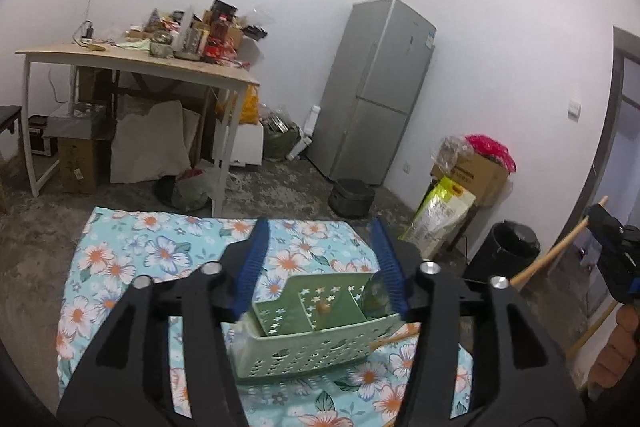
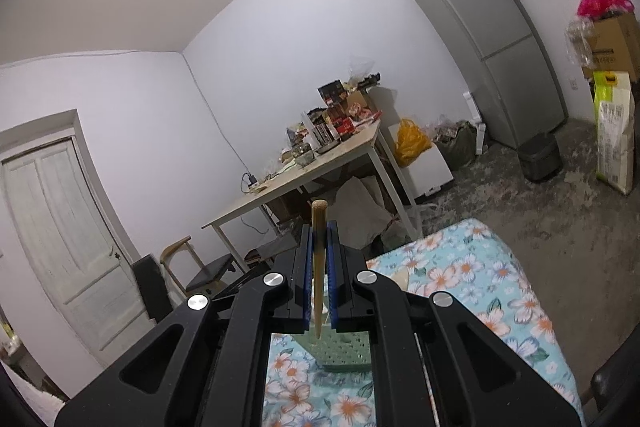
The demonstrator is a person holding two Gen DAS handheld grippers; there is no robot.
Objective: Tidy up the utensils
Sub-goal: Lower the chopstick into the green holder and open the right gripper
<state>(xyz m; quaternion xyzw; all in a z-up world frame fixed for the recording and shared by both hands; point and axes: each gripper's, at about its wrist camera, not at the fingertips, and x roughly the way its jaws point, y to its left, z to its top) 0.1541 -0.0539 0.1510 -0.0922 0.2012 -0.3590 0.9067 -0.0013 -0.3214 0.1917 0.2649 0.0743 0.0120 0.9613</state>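
The left claw (image 1: 320, 259) is released: its two blue pads stand wide apart and nothing is between them. Just beyond and below the pads sits the green utensil basket (image 1: 316, 343), a perforated holder with star-shaped holes and inner dividers, on the floral cloth (image 1: 120, 267) that covers the tabletop. A wooden utensil tip (image 1: 323, 307) shows inside the middle compartment, and a dark rounded piece (image 1: 376, 297) leans in the compartment at 3 o'clock of it. A thin wooden stick (image 1: 394, 339) lies at the basket's rim, at 4 o'clock from the basket's centre.

The right claw (image 2: 320, 239) is clenched on wooden chopsticks (image 2: 319, 259); they stand nearly upright between the pads, with the thick end above the pads at 12 o'clock and the thin end over the basket (image 2: 340, 351). In the left wrist view this claw is at the 3 o'clock edge, well apart from the basket, and the chopsticks (image 1: 556, 251) slant there.
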